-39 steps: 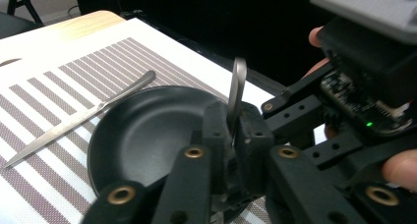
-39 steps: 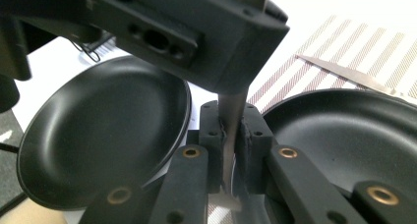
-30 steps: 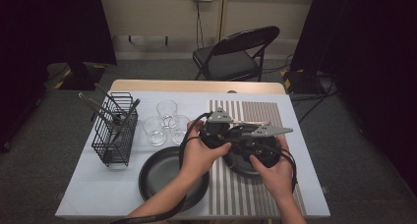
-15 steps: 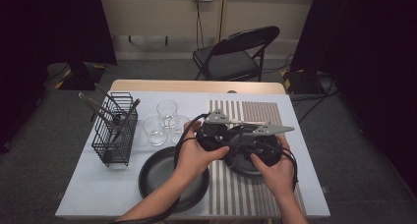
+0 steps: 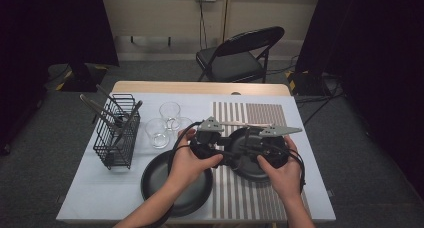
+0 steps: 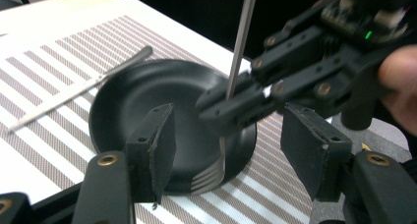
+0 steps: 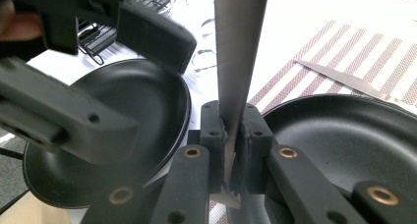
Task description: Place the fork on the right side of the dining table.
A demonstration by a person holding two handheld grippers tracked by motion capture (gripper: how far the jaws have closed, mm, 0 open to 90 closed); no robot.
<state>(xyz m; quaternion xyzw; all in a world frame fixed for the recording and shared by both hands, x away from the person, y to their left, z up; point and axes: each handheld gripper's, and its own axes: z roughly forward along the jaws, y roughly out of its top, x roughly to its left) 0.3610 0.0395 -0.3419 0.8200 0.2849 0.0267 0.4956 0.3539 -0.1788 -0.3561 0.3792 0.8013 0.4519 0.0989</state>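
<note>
A metal fork (image 6: 241,32) stands nearly upright with its tines (image 6: 209,177) down at the near rim of a black plate (image 6: 133,91). My right gripper (image 7: 231,111) is shut on the fork's handle (image 7: 238,47). My left gripper (image 6: 228,130) is open, and its jaws have just been opening. The fork stands between them, and the pads (image 6: 164,135) are clear of it. In the high view both grippers meet over the black plate (image 5: 250,170), the left gripper (image 5: 227,150) coming from the left and the right gripper (image 5: 250,150) from the right.
The plate lies on a striped placemat (image 5: 255,113), with a knife (image 6: 78,89) beyond it. A second black plate (image 5: 170,188) sits at the front left. Clear glasses (image 5: 170,110) and a wire basket (image 5: 117,135) of utensils stand to the left. A folding chair (image 5: 235,58) is behind the table.
The left gripper's jaws have opened off the fork, and that hand has drawn slightly left and toward the person. The right gripper has kept still with the fork.
</note>
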